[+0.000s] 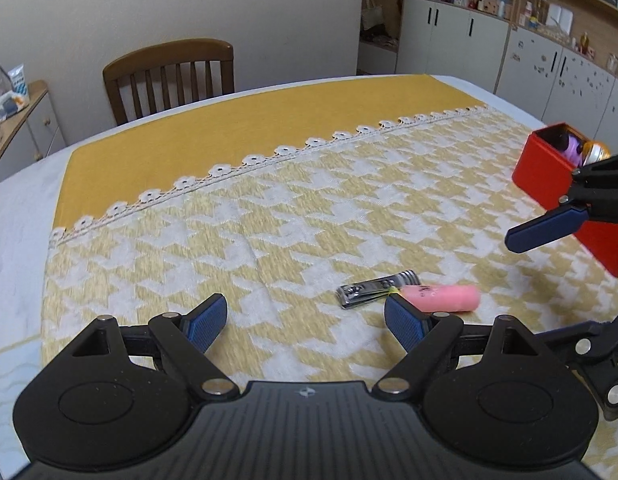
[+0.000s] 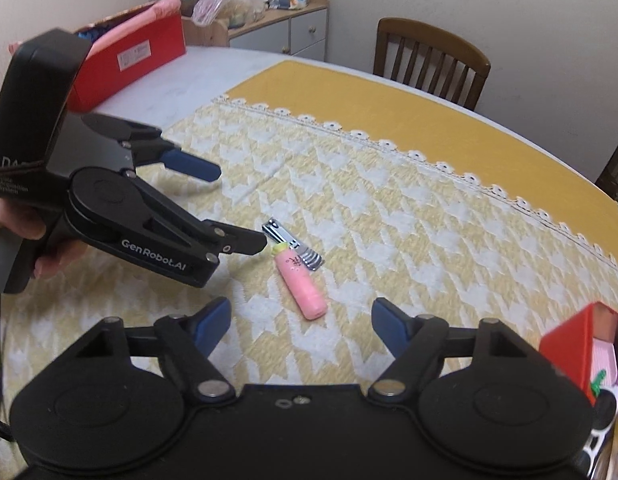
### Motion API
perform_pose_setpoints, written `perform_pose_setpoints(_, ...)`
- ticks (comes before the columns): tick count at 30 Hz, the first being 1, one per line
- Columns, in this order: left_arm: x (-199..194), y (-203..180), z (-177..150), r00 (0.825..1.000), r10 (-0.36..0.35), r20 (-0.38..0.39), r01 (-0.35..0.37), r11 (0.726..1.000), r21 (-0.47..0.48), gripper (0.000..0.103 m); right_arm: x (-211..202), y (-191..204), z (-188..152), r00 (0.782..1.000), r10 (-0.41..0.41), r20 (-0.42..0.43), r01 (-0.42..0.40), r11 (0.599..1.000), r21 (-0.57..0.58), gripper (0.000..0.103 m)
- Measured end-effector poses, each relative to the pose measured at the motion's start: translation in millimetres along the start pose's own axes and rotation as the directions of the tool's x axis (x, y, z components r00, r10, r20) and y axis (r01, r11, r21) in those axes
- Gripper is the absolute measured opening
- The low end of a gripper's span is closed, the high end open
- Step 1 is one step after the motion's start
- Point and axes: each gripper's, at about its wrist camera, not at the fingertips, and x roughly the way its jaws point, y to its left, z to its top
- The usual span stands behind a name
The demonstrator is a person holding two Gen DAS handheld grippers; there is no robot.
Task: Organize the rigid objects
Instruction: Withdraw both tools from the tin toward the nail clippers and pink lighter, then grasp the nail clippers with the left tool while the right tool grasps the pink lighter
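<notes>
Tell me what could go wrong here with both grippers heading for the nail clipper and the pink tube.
1. The nail clipper and pink tube lie touching, so closing on one could drag or flick the other.
2. The left gripper and right gripper, both open, converge on one spot and could collide.
3. The clipper lies flat on the tablecloth; the pads may slip off it or snag the fabric.
</notes>
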Motion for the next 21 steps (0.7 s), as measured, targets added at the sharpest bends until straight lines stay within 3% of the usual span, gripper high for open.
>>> perform_pose_setpoints(5, 9, -2, -1, 1.000, -0.008, 0.001, 0.008, 0.999, 0.045, 0.086, 14, 0, 4, 1.000, 0.014, -0.022, -0.015, 0.999, -0.040, 0.056)
perform_pose_setpoints(8, 12, -5, -1, 1.000, -0.022, 0.015, 0.021, 0.997, 0.078, 0.086, 22, -1, 6, 0.999, 0.019, -0.032, -0.021, 0.998, -0.060, 0.051)
perform_pose_setpoints(15, 16, -14, 4, 0.996, -0.077, 0.035, 0.072, 0.988, 0.133, 0.061, 37, -8, 13, 0.998, 0.046, -0.048, -0.049, 0.997, -0.057, 0.040)
perform_pose_setpoints(19, 18, -17, 7, 0.994, -0.107, 0.036, 0.101, 0.984, 0.145, 0.052, 42, -11, 13, 0.996, 0.067, -0.051, -0.069, 0.997, -0.045, 0.033)
perform_pose_setpoints(21, 19, -20, 9, 0.994, -0.107, 0.037, 0.100, 0.983, 0.153, 0.045, 42, -12, 12, 0.997, 0.070, -0.043, -0.071, 0.997, -0.027, 0.023)
